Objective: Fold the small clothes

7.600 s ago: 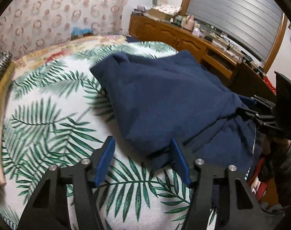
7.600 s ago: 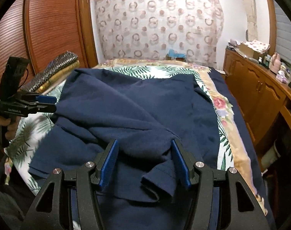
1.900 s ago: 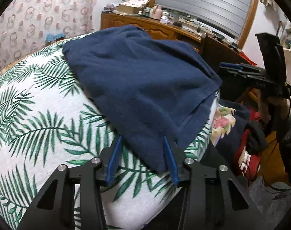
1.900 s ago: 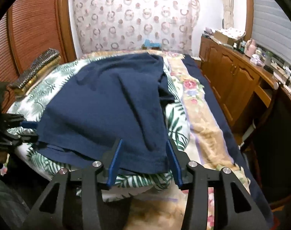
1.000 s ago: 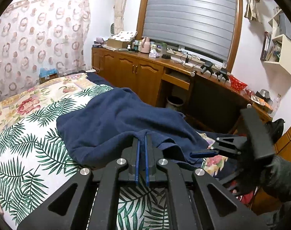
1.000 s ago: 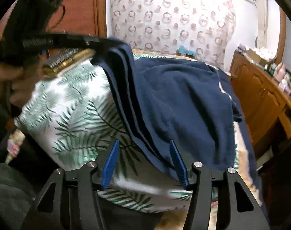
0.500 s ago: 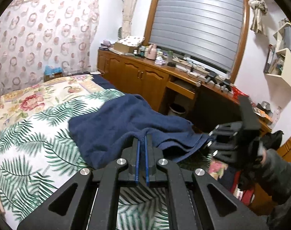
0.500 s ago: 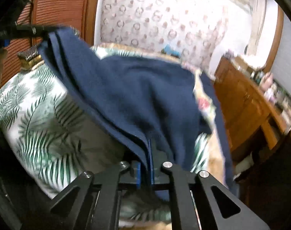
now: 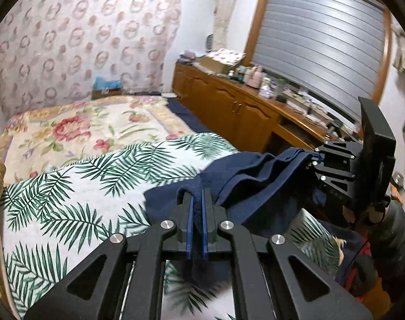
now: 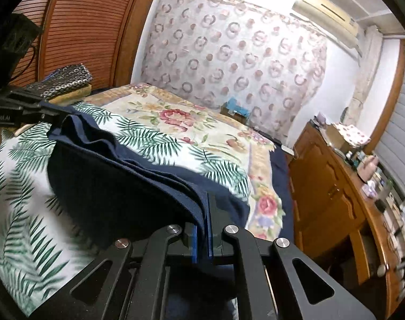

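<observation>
A dark navy garment (image 9: 255, 186) hangs stretched between my two grippers above the near end of the bed. My left gripper (image 9: 196, 200) is shut on one edge of it, the blue pads pinching folded cloth. My right gripper (image 10: 202, 205) is shut on the opposite edge, with layered hems running into its jaws. In the left wrist view the right gripper (image 9: 313, 157) holds the cloth at the right. In the right wrist view the left gripper (image 10: 46, 112) holds the garment (image 10: 117, 181) at the far left. Most of the cloth sags below the grip line.
A palm-leaf sheet (image 9: 77, 192) covers the near bed, over a floral blanket (image 9: 77, 128) farther back. A wooden cabinet (image 9: 242, 114) crowded with small items runs along the right. Folded cushions (image 10: 66, 80) lie by the slatted wooden doors (image 10: 77, 21). A patterned curtain hangs behind.
The right gripper closed on the garment's edge. Both grippers then drew the cloth off the bed toward its near end, lifting it, so the sheet and blanket now lie bare.
</observation>
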`<state>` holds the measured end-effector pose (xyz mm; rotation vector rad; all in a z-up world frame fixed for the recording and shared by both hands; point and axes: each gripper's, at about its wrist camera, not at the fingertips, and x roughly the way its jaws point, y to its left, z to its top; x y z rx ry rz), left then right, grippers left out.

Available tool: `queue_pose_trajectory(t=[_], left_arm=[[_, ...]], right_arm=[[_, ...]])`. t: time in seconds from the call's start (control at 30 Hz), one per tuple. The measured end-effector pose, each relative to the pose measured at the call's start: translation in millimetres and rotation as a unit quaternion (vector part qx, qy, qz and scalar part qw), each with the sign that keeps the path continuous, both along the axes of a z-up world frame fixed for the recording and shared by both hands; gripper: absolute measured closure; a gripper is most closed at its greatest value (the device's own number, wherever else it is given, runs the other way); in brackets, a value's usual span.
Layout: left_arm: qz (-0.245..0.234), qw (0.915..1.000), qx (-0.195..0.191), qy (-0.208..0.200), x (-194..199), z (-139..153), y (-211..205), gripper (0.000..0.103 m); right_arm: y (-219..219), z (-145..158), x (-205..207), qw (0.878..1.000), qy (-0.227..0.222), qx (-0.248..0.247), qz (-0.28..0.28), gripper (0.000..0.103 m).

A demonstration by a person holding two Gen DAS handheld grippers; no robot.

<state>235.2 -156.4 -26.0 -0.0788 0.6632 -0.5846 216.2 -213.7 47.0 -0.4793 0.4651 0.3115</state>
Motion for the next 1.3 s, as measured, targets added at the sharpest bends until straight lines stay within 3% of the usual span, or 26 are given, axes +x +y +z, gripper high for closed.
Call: queue_pose_trajectory(t=[0.13,0.23,0.27,0.3,0.37,0.43,0.47,0.53,0.6,0.77,0.97,1.13,1.3], left_arm=[[0.01,0.9997,0.002,0.02,24.1,-10.4,0.2,0.097],[0.012,0.9996,0.016,0.02,33.1,-13.6,-1.8,0.089],[0.013,0.9996,0.02,0.018,34.4,-13.7,-1.9,0.078],[0.02,0.9994,0.024,0.011,34.7,-12.7,-1.1,0.06],[0.028,0.9993,0.023,0.0,34.5,-9.6,2.5,0.05],[0.03,0.9994,0.016,-0.003,34.8,-7.9,6.2,0.034],[0.03,0.9995,0.014,-0.002,35.4,-8.4,7.0,0.027],[0.026,0.9995,0.017,0.005,36.6,-13.7,5.8,0.026],[0.026,0.9991,0.031,0.014,39.1,-21.8,1.8,0.026],[0.023,0.9969,0.06,0.045,45.8,-45.2,-6.5,0.026],[0.013,0.9943,0.084,0.064,46.4,-62.9,-14.1,0.026],[0.011,0.994,0.071,0.082,50.2,-65.2,-12.6,0.026],[0.007,0.9928,0.059,0.104,58.4,-72.5,-13.8,0.026]], right_arm=[[-2.9,-6.3,37.4,0.999,0.037,0.018,0.003,0.098],[-13.8,-2.9,56.4,0.997,0.066,0.045,0.002,0.098],[-14.9,-3.9,61.1,0.996,0.073,0.053,0.004,0.098],[-19.5,2.7,67.1,0.995,0.078,0.057,0.004,0.098],[-25.7,7.3,73.3,0.993,0.091,0.07,0.002,0.096],[-30.3,13.1,82.9,0.991,0.1,0.091,-0.004,0.08],[-40.4,17.6,81.7,0.99,0.101,0.099,-0.005,0.077],[-47.4,24.0,87.3,0.988,0.102,0.117,-0.008,0.059],[-51.3,28.9,89.9,0.988,0.094,0.125,-0.015,0.047],[-60.8,38.9,107.5,0.981,0.114,0.156,-0.034,0.043],[-68.1,40.5,125.9,0.985,0.096,0.091,-0.114,0.043],[-86.5,47.9,101.4,0.979,0.1,0.143,-0.106,0.043],[-94.7,29.4,61.5,0.971,0.137,0.173,-0.091,0.038]])
